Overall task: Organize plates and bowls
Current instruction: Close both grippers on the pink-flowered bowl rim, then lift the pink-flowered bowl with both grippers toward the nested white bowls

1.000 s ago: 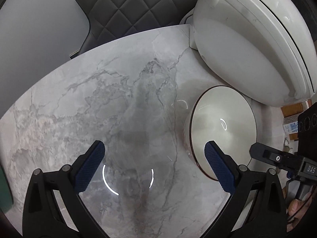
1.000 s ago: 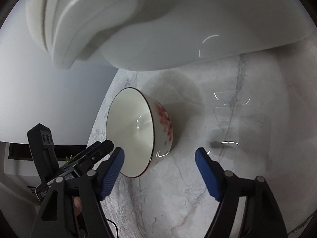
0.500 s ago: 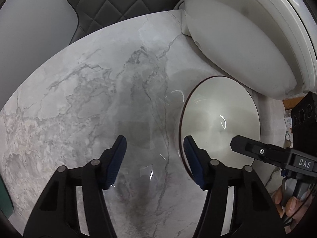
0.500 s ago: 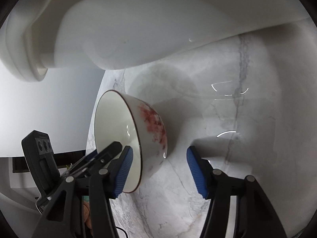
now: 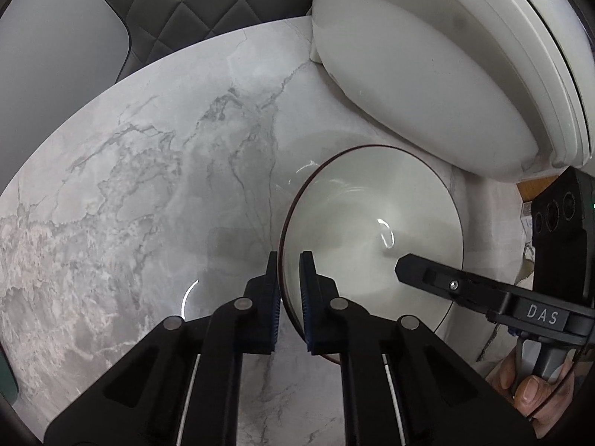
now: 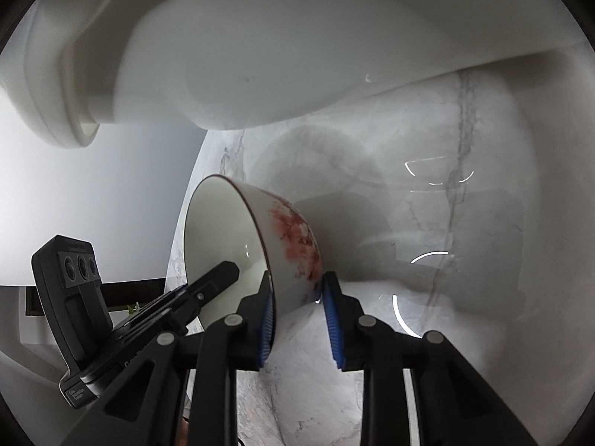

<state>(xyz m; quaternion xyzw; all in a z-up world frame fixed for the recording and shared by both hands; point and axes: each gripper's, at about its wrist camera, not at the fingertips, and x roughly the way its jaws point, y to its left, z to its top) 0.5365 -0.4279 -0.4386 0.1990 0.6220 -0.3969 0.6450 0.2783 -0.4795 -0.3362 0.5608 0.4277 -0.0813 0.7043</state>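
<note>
A white bowl [image 5: 372, 223] with a dark rim and red flower print on its outside [image 6: 297, 245] sits on the marble table [image 5: 148, 186]. My left gripper [image 5: 288, 297] is shut on the bowl's near rim, one pad inside and one outside. My right gripper [image 6: 297, 316] is shut on the bowl's wall from the other side; in the left wrist view only one of its fingers [image 5: 446, 278] shows, reaching into the bowl. A stack of large white plates [image 5: 446, 74] lies just beyond the bowl, also looming in the right wrist view [image 6: 297, 37].
A quilted dark chair [image 5: 204, 7] stands behind the table's far edge. A hand [image 5: 539, 390] holds the right gripper at lower right. The table's curved edge [image 6: 193, 200] lies close to the bowl's left in the right wrist view.
Both grippers went from wide open to shut on the bowl's rim from opposite sides. The left gripper shifted right onto the rim; the right moved closer to the bowl.
</note>
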